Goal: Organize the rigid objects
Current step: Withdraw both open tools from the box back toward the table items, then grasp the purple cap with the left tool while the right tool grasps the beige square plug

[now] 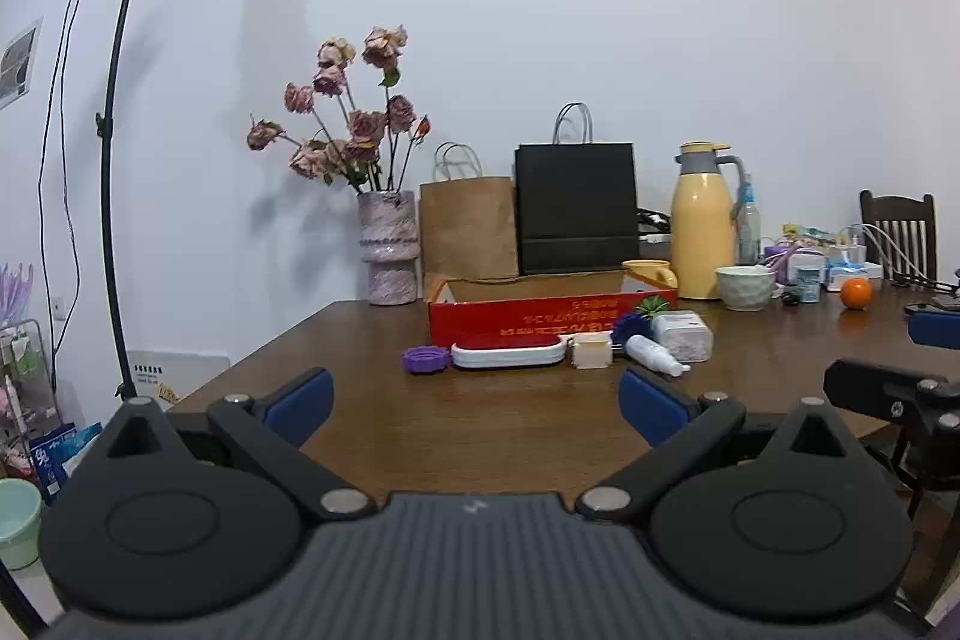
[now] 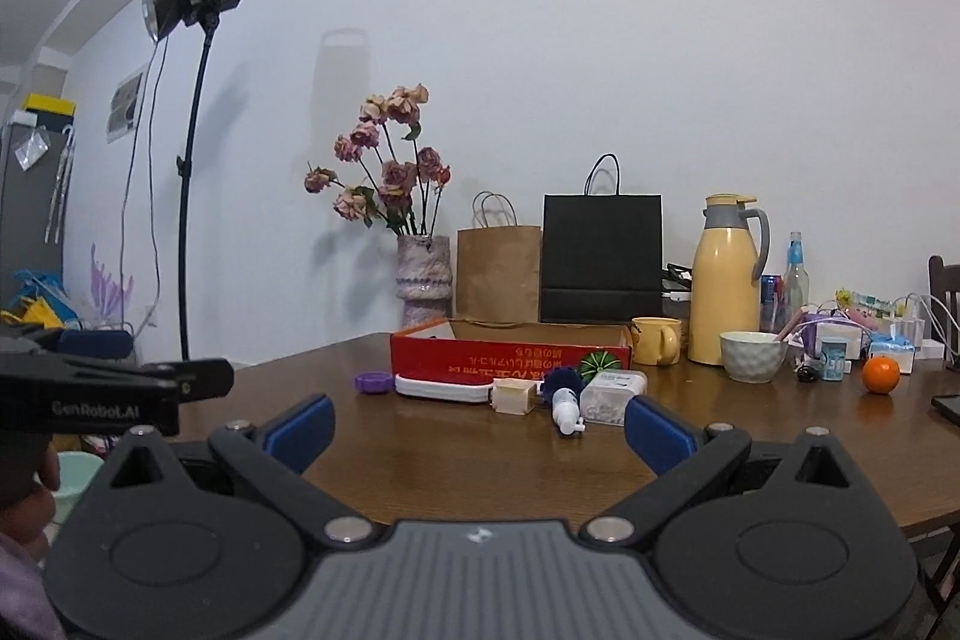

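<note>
Left gripper (image 1: 477,403) and right gripper (image 2: 478,427) gape, side by side.

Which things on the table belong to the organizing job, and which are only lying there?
Likely for the job: red box, purple lid, white case, beige cube, white bottle, clear container.

Just lying about: vase, brown bag, black bag, thermos, mug, bowl, orange.

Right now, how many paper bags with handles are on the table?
2. The brown bag stands right of the flower vase; the black bag stands beside it, behind the red box. More could hide behind them.
</note>
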The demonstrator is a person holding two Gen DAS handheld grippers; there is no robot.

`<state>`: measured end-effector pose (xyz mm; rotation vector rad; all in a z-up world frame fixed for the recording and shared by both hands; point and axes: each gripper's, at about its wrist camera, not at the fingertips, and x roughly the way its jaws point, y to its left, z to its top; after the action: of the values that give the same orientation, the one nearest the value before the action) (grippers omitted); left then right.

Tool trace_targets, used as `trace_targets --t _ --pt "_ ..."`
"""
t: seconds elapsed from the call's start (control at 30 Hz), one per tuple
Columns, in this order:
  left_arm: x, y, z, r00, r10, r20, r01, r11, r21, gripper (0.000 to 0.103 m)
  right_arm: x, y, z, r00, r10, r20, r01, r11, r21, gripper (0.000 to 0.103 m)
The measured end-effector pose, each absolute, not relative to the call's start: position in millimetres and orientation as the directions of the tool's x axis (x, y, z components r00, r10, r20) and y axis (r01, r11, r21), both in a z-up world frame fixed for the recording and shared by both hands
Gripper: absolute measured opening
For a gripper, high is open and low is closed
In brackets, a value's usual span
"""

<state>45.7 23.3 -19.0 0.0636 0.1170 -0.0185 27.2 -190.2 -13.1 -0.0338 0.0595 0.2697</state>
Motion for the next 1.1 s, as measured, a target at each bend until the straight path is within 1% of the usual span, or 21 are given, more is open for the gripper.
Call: trace_targets --t 0.1,0.23,0.37,0.4,0.53,0.63,0.7,0.77,0.83,0.9,1.03,1.1 --pt "59 26 -22 0.992 0.006 -0.126 0.002 0.998 0.065 0.103 44 -190 -14 0.962 0.262 -0.080 -0.264 0.964 -0.014 0.100" --pt "81 31 -23 0.986 0.014 -0.165 -0.006 0.999 0.051 0.103 72 -193 -14 0.959 0.258 -0.117 -0.259 0.966 0.011 0.091" --pt "107 36 -22 0.981 0.034 -0.193 -0.025 0.999 0.048 0.103 106 -196 -15 0.945 0.257 -0.201 -0.251 0.966 0.056 0.083" --pt "115 37 -22 0.978 0.038 -0.205 -0.029 0.998 0.048 0.103 115 -196 -16 0.939 0.266 -0.218 -0.256 0.964 0.074 0.080" --pt "147 43 -22 0.966 0.034 -0.257 -0.024 0.999 0.041 0.103 150 -197 -18 0.920 0.273 -0.280 -0.249 0.961 0.118 0.075" --pt "169 48 -23 0.956 0.014 -0.295 -0.004 0.999 0.035 0.103 178 -195 -16 0.910 0.274 -0.310 -0.243 0.961 0.134 0.075" --pt "189 50 -23 0.944 0.016 -0.329 -0.003 0.999 0.040 0.103 193 -192 -13 0.909 0.281 -0.308 -0.251 0.959 0.134 0.075" --pt "212 56 -20 0.932 0.002 -0.364 0.006 1.000 0.023 0.100 211 -186 -9 0.908 0.284 -0.309 -0.261 0.959 0.114 0.075" --pt "232 64 -17 0.920 -0.022 -0.392 0.019 1.000 -0.013 0.092 229 -180 -5 0.906 0.287 -0.311 -0.271 0.958 0.096 0.075" --pt "254 71 -13 0.911 -0.039 -0.412 0.028 0.999 -0.034 0.090 251 -173 -2 0.897 0.289 -0.334 -0.277 0.957 0.082 0.075" --pt "298 78 -7 0.904 -0.041 -0.425 0.041 0.999 -0.010 0.090 297 -156 -1 0.871 0.288 -0.397 -0.293 0.955 0.050 0.075" --pt "326 79 -10 0.890 -0.018 -0.457 0.032 0.999 0.024 0.090 319 -148 -3 0.860 0.289 -0.420 -0.302 0.953 0.038 0.075"
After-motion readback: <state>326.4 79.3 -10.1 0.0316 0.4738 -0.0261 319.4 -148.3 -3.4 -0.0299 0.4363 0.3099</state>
